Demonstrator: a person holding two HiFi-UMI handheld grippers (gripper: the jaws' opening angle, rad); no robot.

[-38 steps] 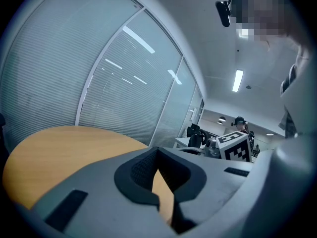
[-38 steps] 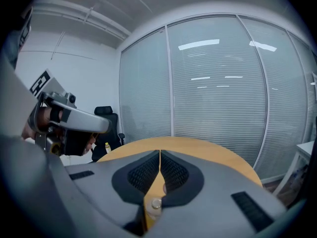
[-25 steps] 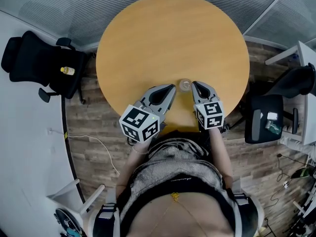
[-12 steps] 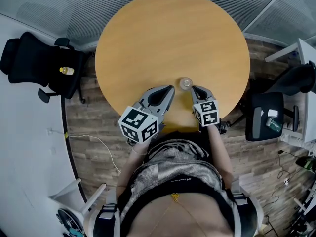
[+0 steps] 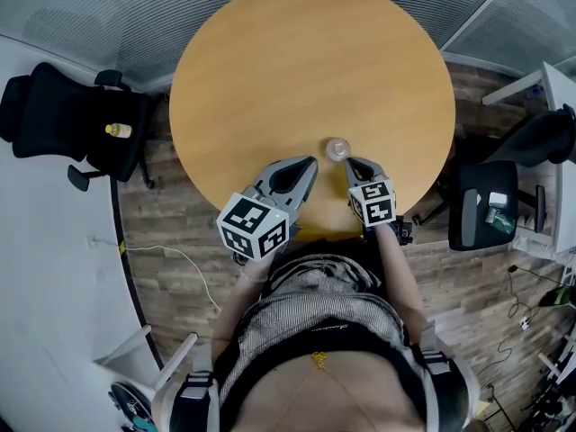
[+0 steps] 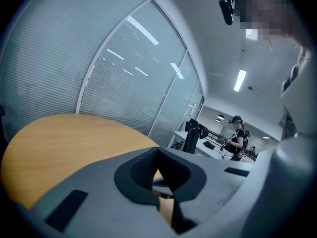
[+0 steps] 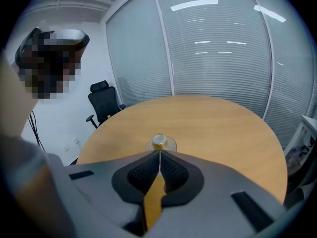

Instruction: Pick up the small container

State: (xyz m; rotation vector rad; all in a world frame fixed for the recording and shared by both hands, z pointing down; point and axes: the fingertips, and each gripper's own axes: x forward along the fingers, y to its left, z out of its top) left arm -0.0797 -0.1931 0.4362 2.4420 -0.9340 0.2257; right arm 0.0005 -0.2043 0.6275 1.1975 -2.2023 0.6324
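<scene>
The small container [image 5: 337,148] is a clear, round little jar with a gold-coloured cap, standing on the round wooden table [image 5: 306,52] near its front edge. In the right gripper view the small container [image 7: 159,141] stands just beyond the tips of my right gripper [image 7: 159,153], apart from them. That gripper is shut with nothing between its pads. In the head view my right gripper [image 5: 350,161] points at the jar from just below and to its right. My left gripper [image 5: 311,160] lies to the jar's left, also shut and empty, and the left gripper [image 6: 157,149] looks across the bare tabletop.
A black office chair [image 5: 54,115] with a small yellow bottle [image 5: 115,130] on it stands left of the table. Another black chair [image 5: 481,207] stands at the right. Glass walls with blinds [image 7: 218,43] ring the far side. A person [image 6: 237,138] stands far off.
My right gripper has drawn back a little toward the table's front edge, away from the jar. The left gripper has barely moved.
</scene>
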